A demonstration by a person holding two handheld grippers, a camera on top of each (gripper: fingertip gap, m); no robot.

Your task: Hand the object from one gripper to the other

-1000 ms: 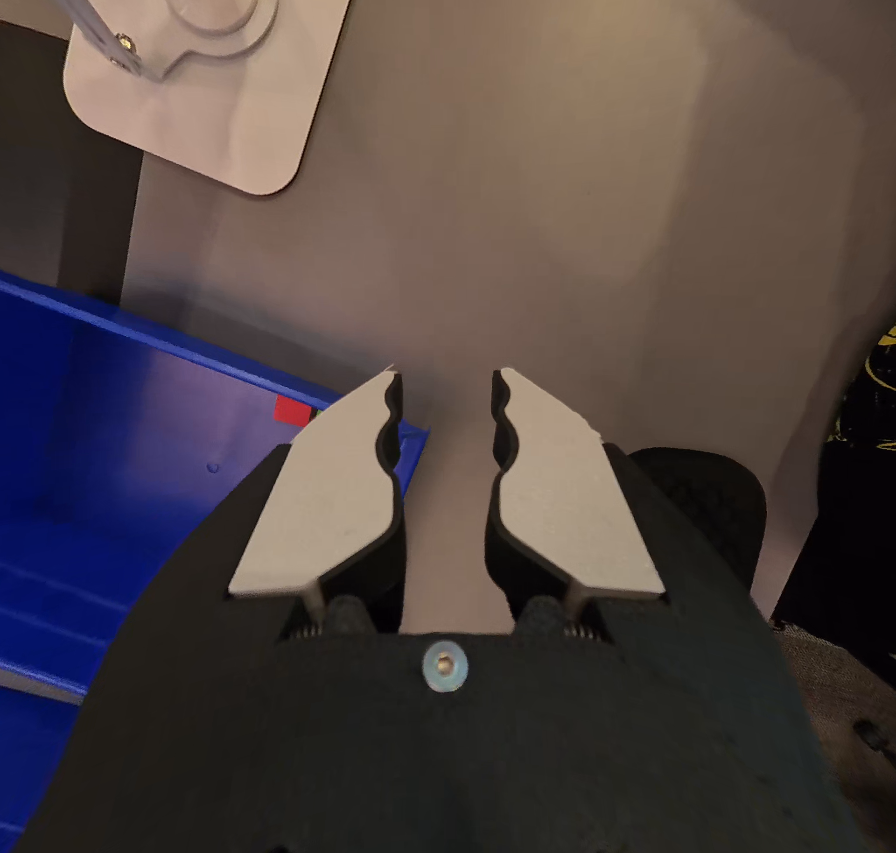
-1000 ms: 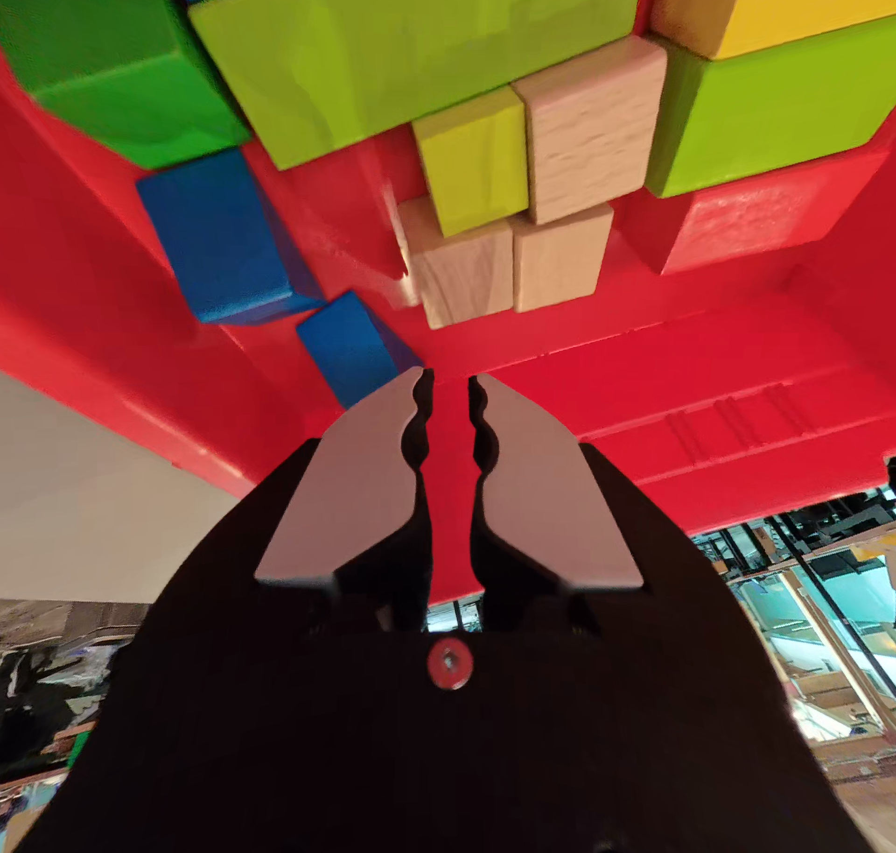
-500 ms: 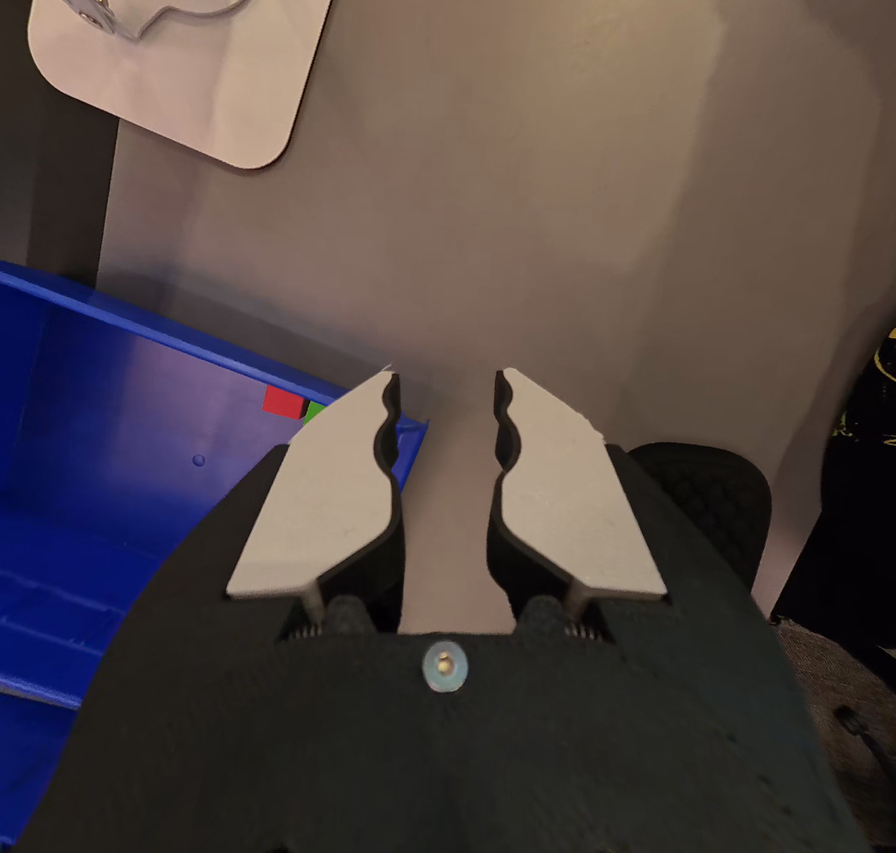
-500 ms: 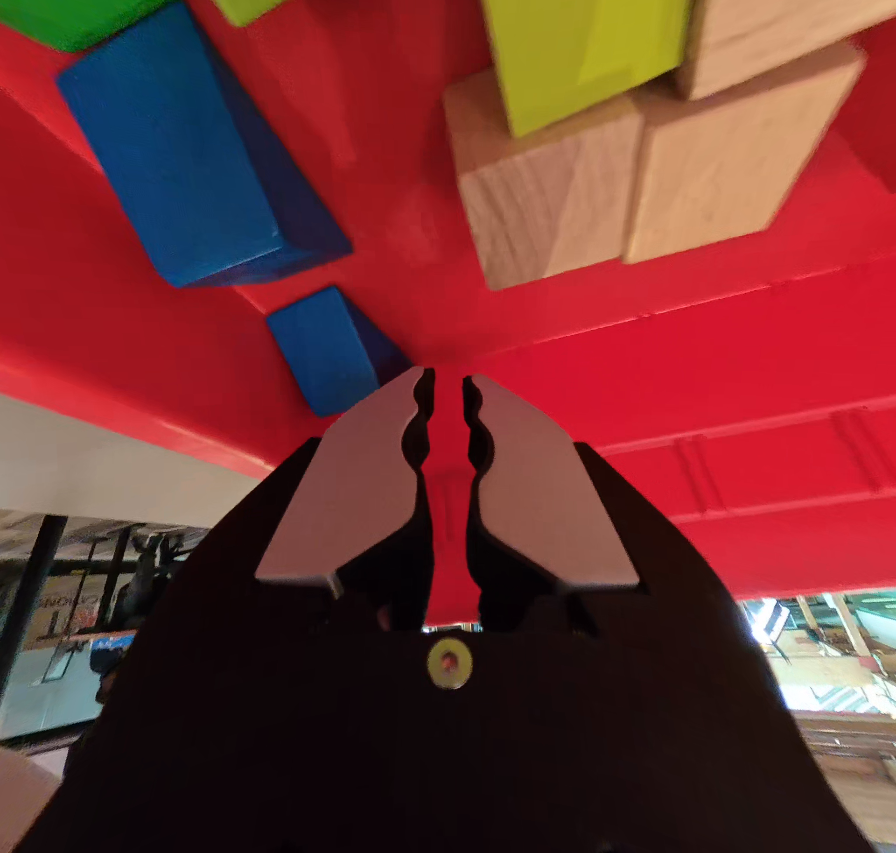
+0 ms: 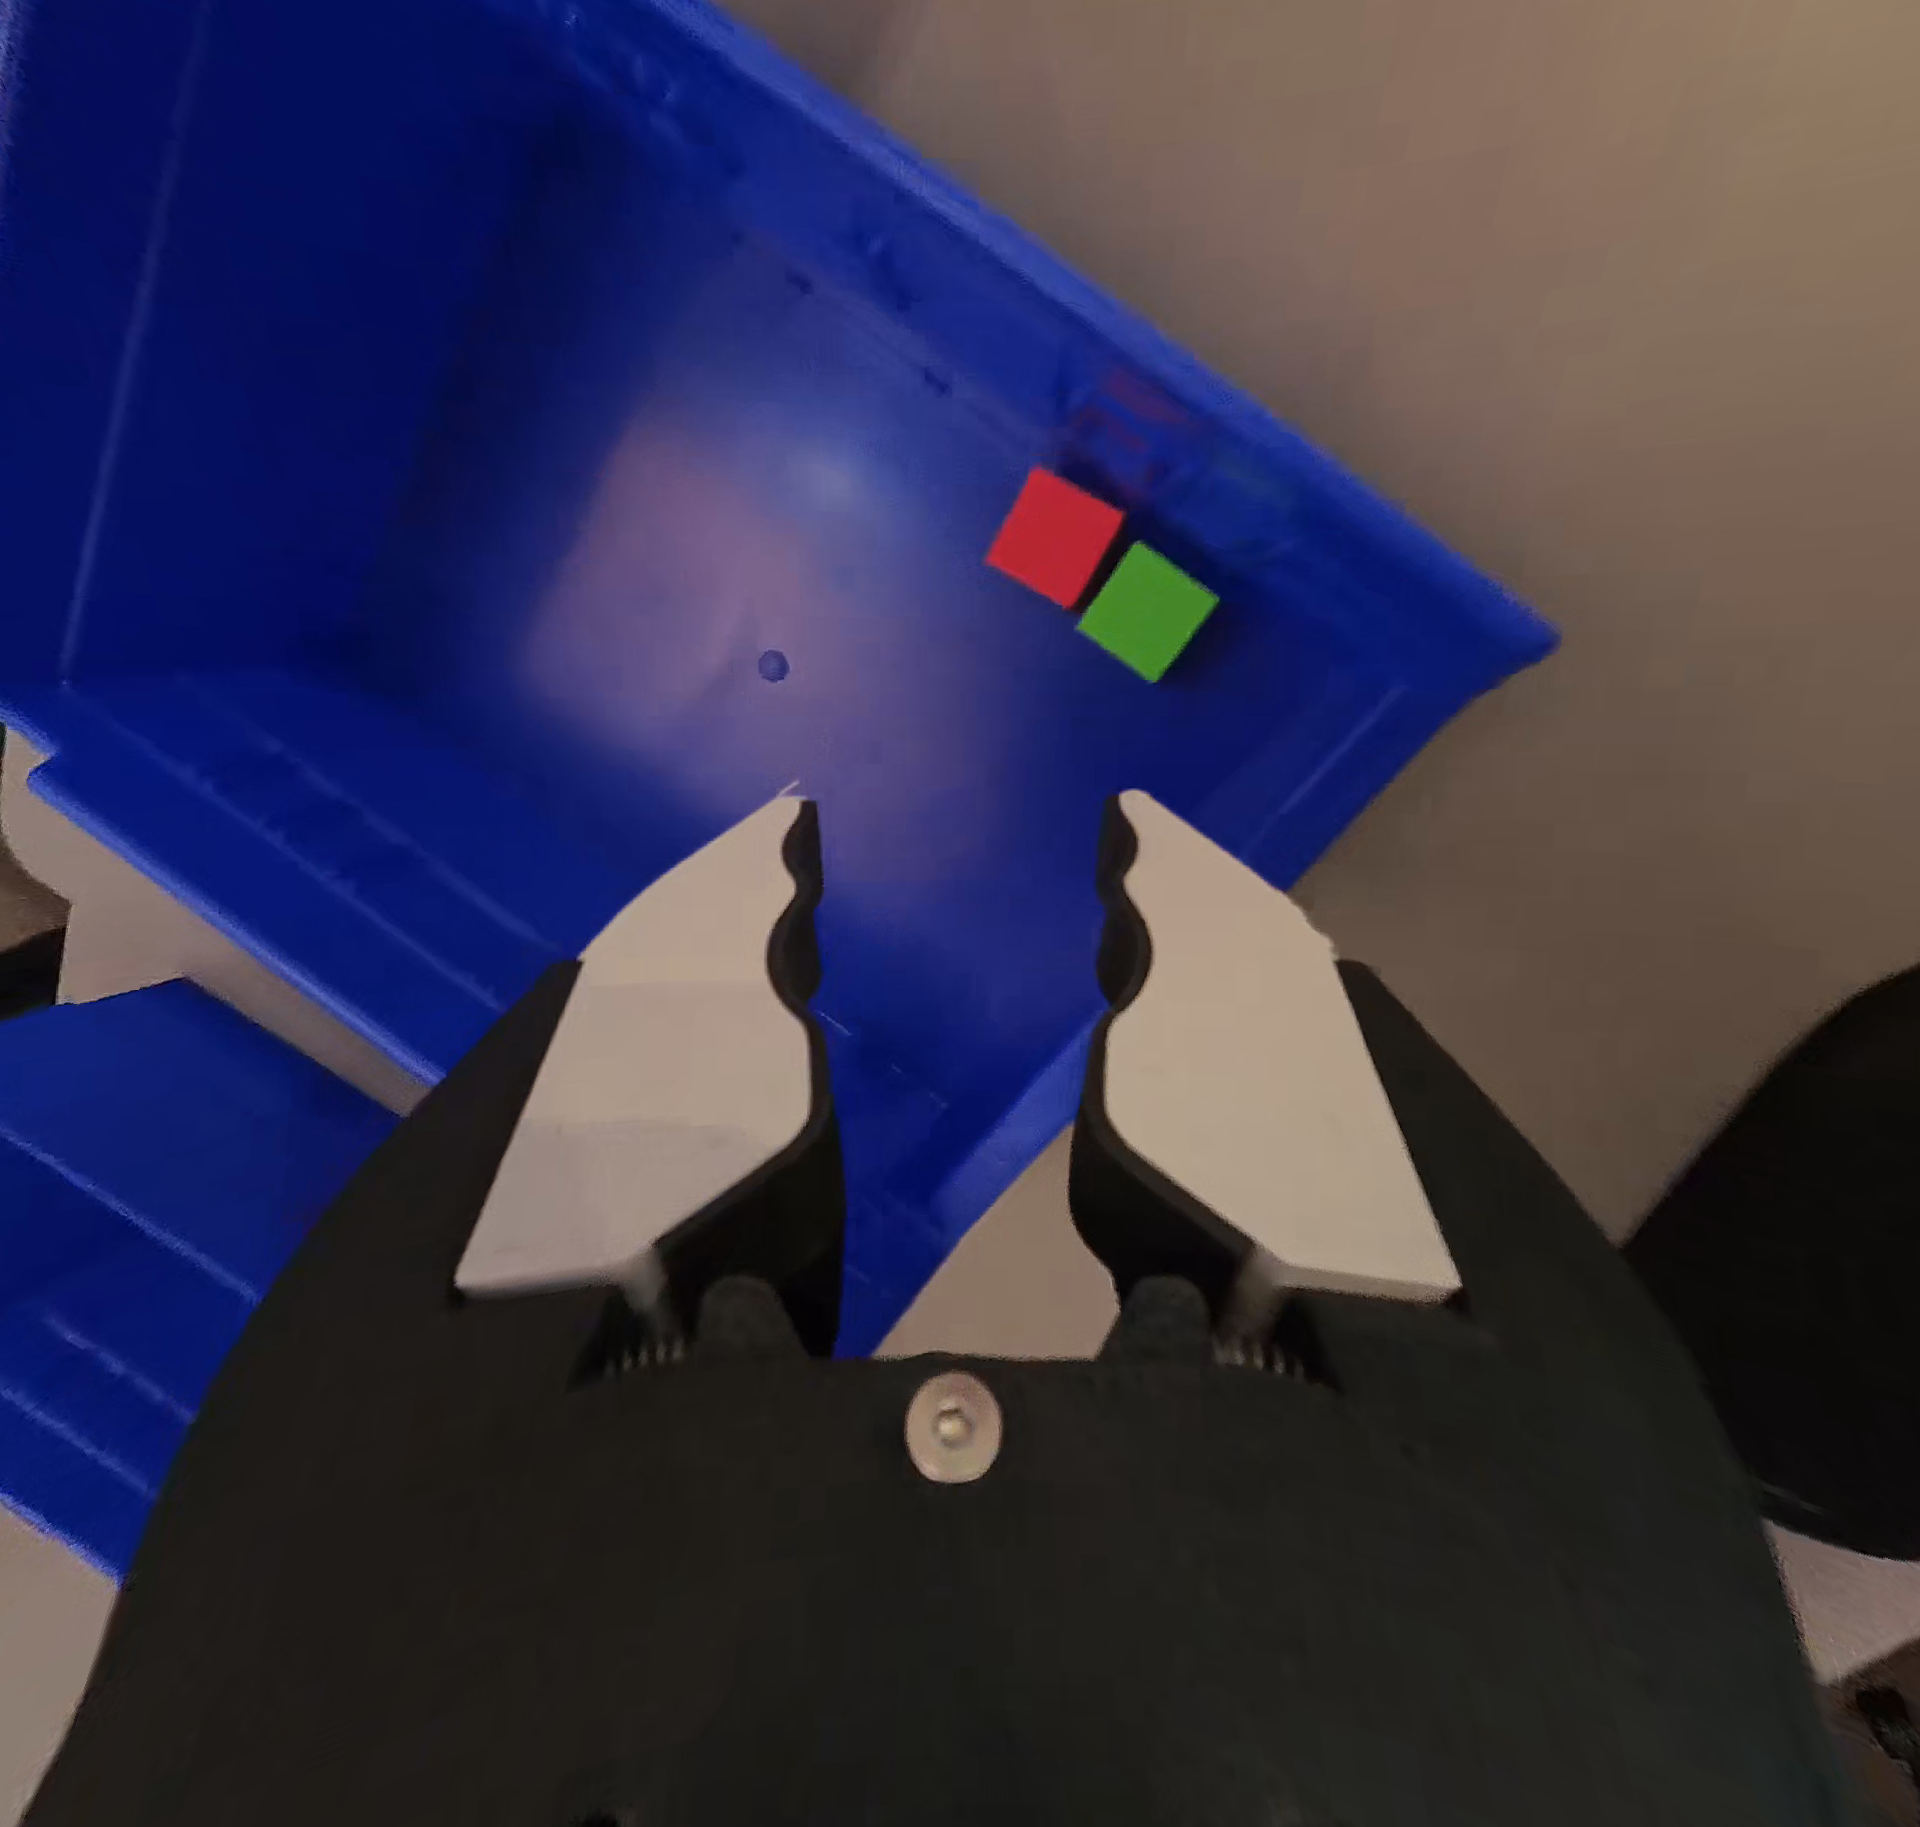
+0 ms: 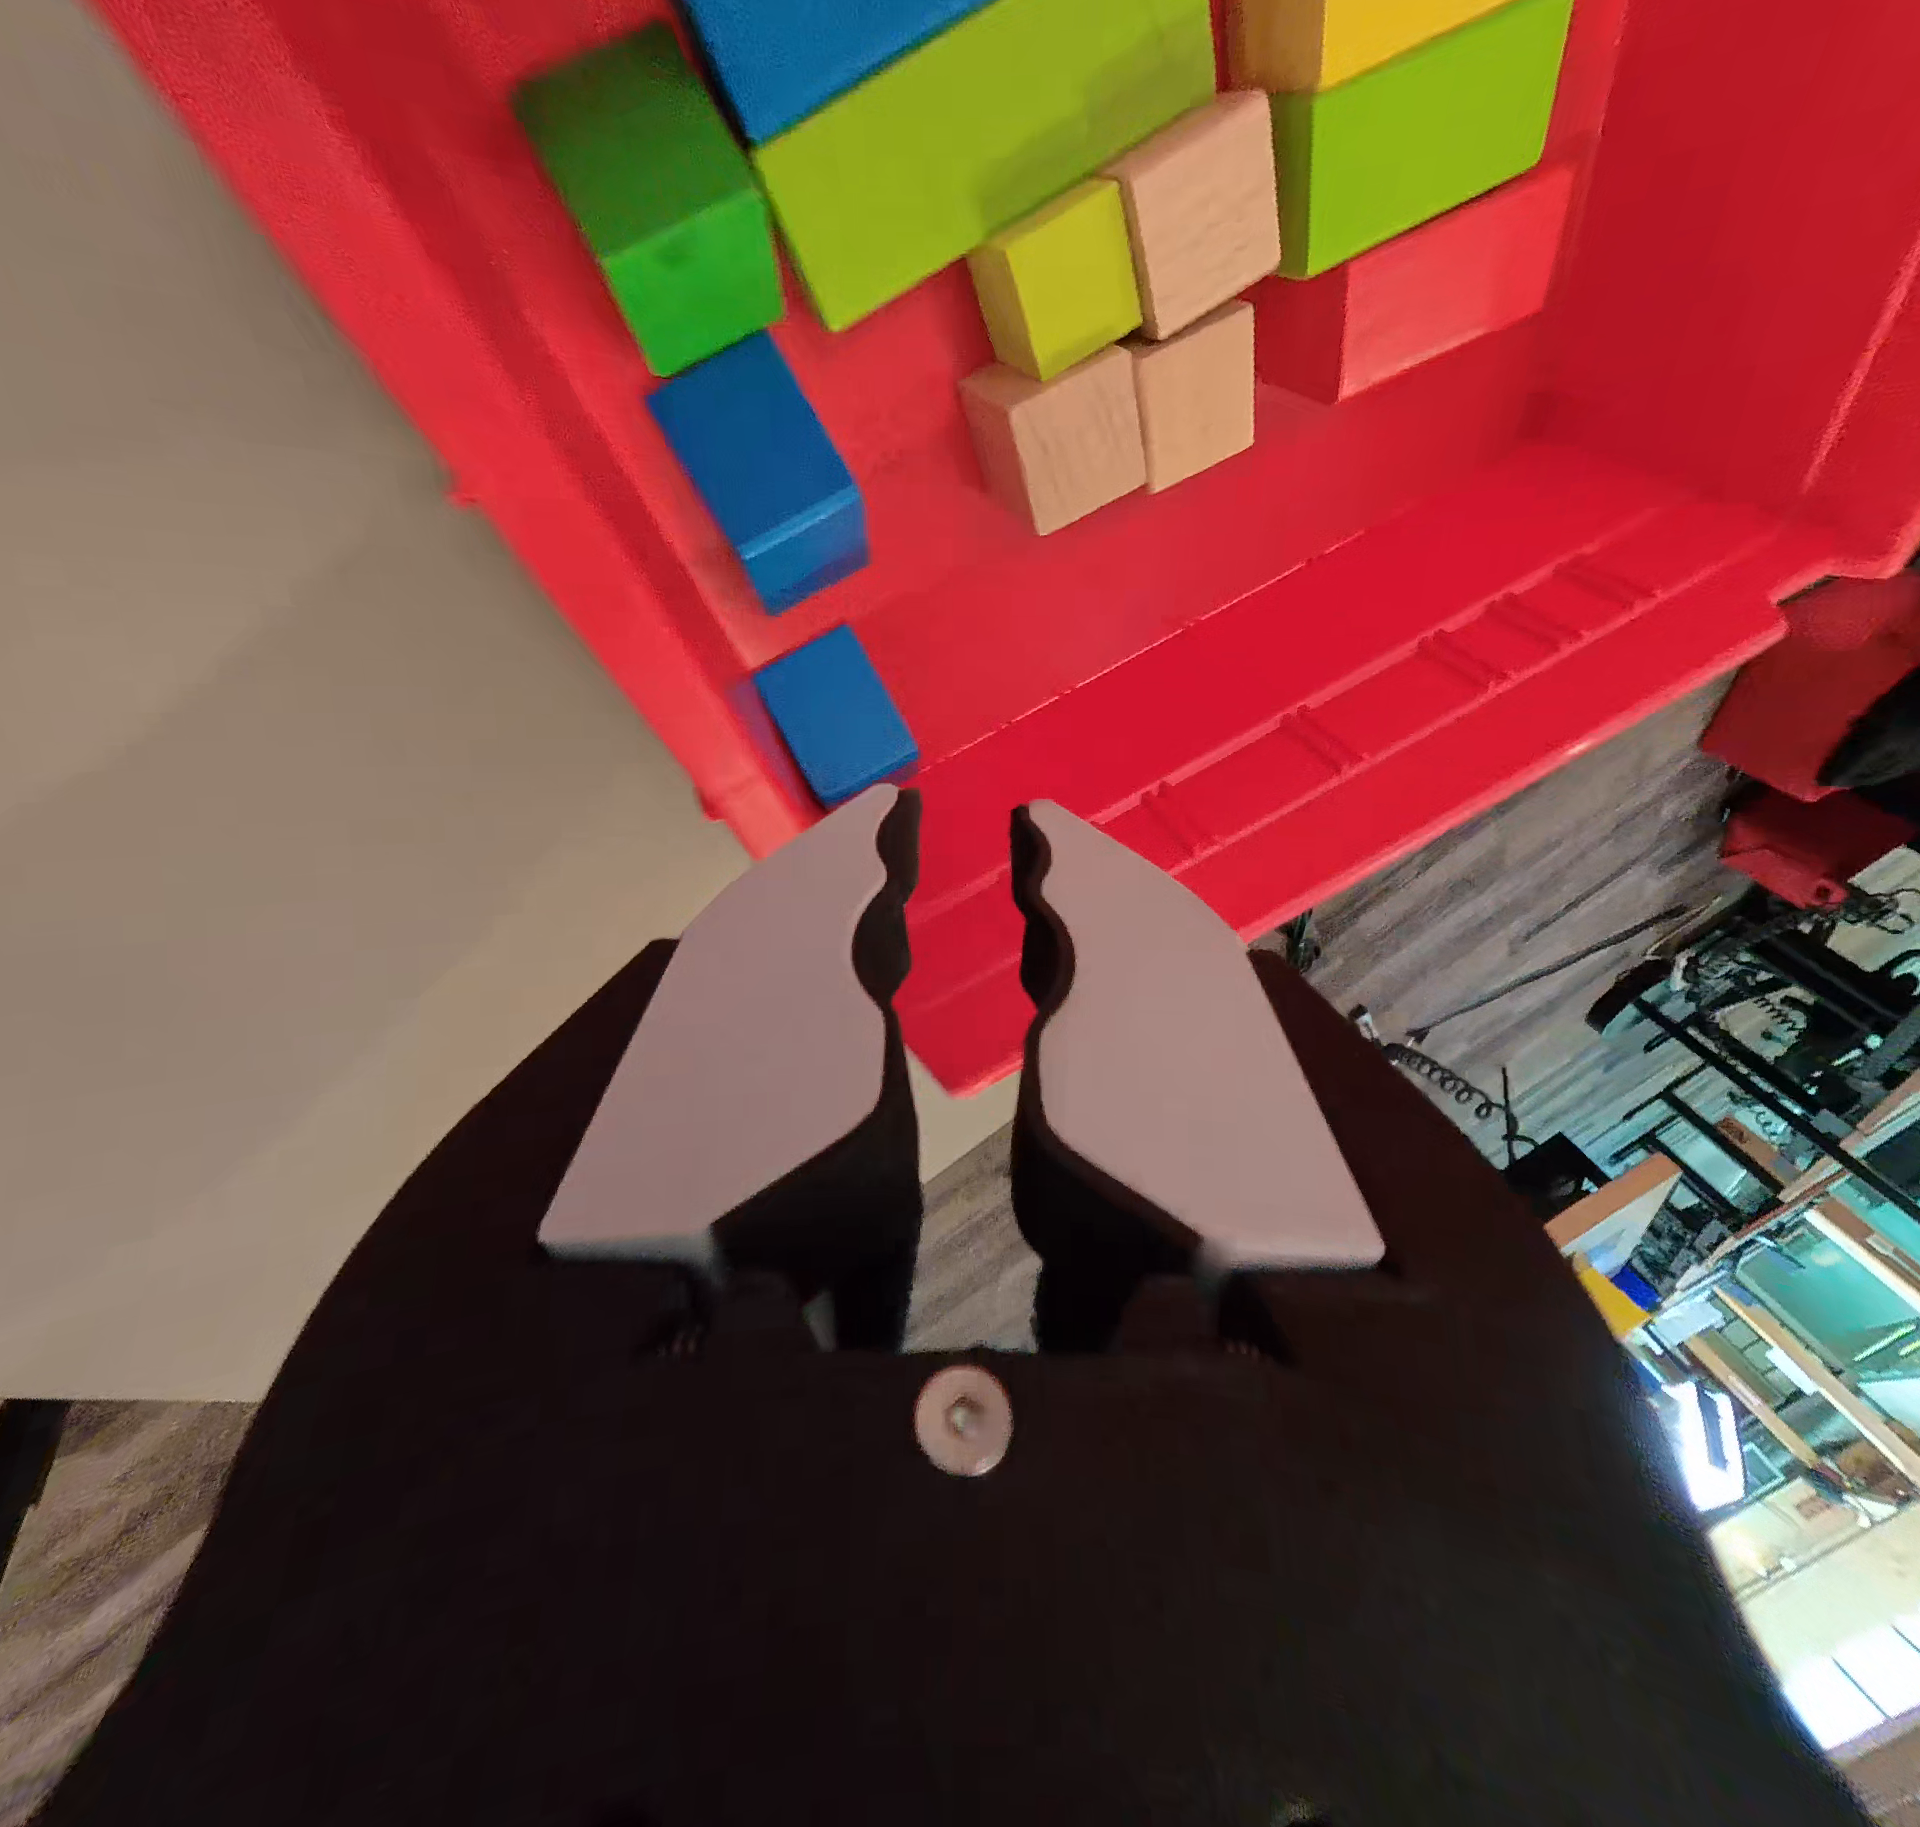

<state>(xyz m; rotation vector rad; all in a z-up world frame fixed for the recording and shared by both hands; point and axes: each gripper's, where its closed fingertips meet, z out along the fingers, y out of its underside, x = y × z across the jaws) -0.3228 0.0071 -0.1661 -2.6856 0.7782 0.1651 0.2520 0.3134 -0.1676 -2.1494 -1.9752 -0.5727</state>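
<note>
- While nothing is yet in either grasp, my stock stands thus:
- Left gripper: jaws wide apart and bare, poised over the blue bin, which fills the upper left and centre of the left wrist view.
- Red cube and green cube: touching, in the bin's corner, right of centre and above my left fingertips.
- Right gripper: jaws parted by a narrow gap and bare, at the near edge of the red bin.
- Small blue block: against the red bin's left wall, just up-left of my right fingertips; a larger blue block sits above it.
- Remaining blocks, green, lime, yellow, plain wood: clustered at upper centre of the right view.
- Step in hand, as I judge: choosing and picking; no handover begun.
- Next move calls for: lowering one gripper astride a block, closing, lifting clear of the bin wall, then meeting the other gripper.
- Which block is meant: I cannot tell.
</note>
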